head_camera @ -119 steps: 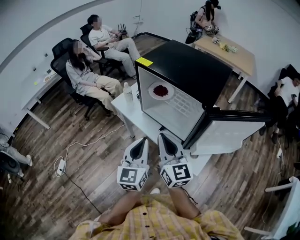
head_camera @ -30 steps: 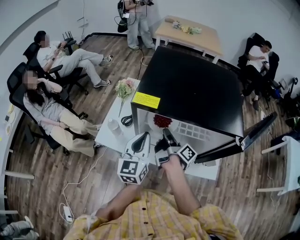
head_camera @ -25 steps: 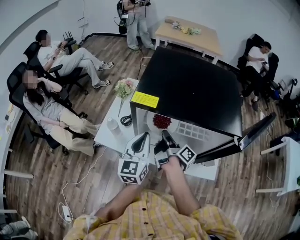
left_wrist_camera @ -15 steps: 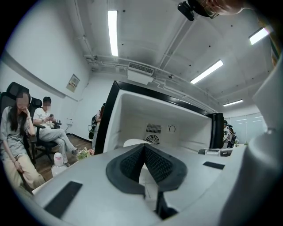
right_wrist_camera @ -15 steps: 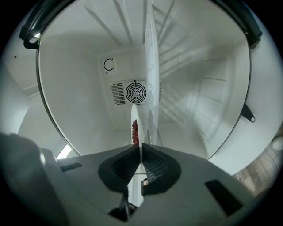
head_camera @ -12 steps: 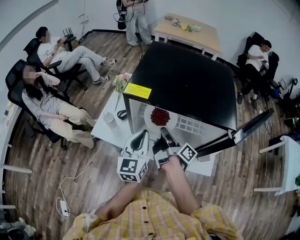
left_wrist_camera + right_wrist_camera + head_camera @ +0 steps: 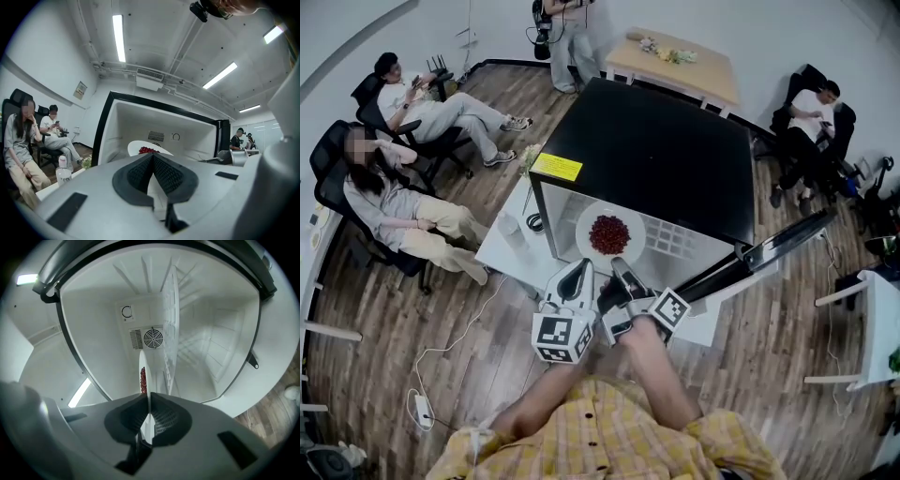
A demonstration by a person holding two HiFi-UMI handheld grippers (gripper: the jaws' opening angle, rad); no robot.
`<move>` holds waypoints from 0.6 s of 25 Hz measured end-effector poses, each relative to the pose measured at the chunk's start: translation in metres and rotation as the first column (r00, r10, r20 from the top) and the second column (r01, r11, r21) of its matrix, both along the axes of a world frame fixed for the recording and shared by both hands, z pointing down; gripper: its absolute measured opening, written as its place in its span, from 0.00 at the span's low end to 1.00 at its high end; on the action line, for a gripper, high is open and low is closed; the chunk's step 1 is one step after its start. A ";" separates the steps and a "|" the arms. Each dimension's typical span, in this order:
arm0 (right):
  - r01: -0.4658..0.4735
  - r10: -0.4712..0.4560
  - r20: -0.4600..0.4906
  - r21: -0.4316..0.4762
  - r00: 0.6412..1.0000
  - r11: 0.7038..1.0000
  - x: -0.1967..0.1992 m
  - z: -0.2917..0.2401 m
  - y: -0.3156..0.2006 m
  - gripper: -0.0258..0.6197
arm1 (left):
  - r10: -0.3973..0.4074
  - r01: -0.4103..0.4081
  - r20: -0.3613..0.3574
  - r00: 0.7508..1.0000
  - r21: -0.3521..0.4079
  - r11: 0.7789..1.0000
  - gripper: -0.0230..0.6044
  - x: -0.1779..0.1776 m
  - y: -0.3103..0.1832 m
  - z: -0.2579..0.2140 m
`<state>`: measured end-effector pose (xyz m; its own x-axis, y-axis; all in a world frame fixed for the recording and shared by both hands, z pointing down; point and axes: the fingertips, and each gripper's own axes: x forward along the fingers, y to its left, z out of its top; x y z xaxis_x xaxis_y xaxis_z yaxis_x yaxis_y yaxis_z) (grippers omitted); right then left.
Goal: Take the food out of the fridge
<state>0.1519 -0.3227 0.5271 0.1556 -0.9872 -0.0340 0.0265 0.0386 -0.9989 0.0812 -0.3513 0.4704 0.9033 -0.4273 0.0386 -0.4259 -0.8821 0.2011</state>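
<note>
A white plate (image 7: pixel 585 228) with a heap of red food (image 7: pixel 609 234) sits at the front of the open fridge (image 7: pixel 647 150), level with its wire shelf (image 7: pixel 677 240). My right gripper (image 7: pixel 619 268) is shut on the plate's near rim. In the right gripper view, which is rolled on its side, the plate (image 7: pixel 142 369) shows edge-on, pinched between the pads (image 7: pixel 159 416) of the right gripper (image 7: pixel 149 403). My left gripper (image 7: pixel 578 271) hovers just left of the plate, shut and holding nothing. The left gripper view has the left gripper (image 7: pixel 153 157) pointing at the plate (image 7: pixel 136 146) and food (image 7: pixel 148 150).
The fridge door (image 7: pixel 778 246) stands swung open at the right. The fridge rests on a white table (image 7: pixel 508 258) with a water bottle (image 7: pixel 508 228) and a cable. Seated people and chairs fill the left; a wooden table (image 7: pixel 684 66) stands at the back.
The plate has slid out from under the fridge's top toward its front, held by my right gripper. Both grippers have drawn back with it, the left still beside it.
</note>
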 end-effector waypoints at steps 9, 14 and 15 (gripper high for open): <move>0.051 -0.051 -0.031 0.001 0.998 0.999 -0.009 -0.016 0.026 0.07 | -0.044 0.044 0.013 0.999 0.038 0.998 0.05 -0.007 0.028 -0.004; 0.083 -0.083 -0.044 -0.001 0.996 0.997 -0.016 -0.018 0.036 0.07 | -0.072 0.072 0.021 0.997 0.039 0.997 0.05 -0.015 0.041 -0.001; 0.088 -0.088 -0.041 -0.001 0.995 0.996 -0.017 -0.018 0.038 0.07 | -0.077 0.076 0.021 0.997 0.040 0.996 0.05 -0.017 0.043 -0.001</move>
<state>0.1347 -0.2852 0.5092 0.0668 -0.9970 -0.0395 -0.0115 0.0388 -0.9992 0.0646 -0.3084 0.4693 0.8672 -0.4964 0.0406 -0.4962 -0.8539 0.1568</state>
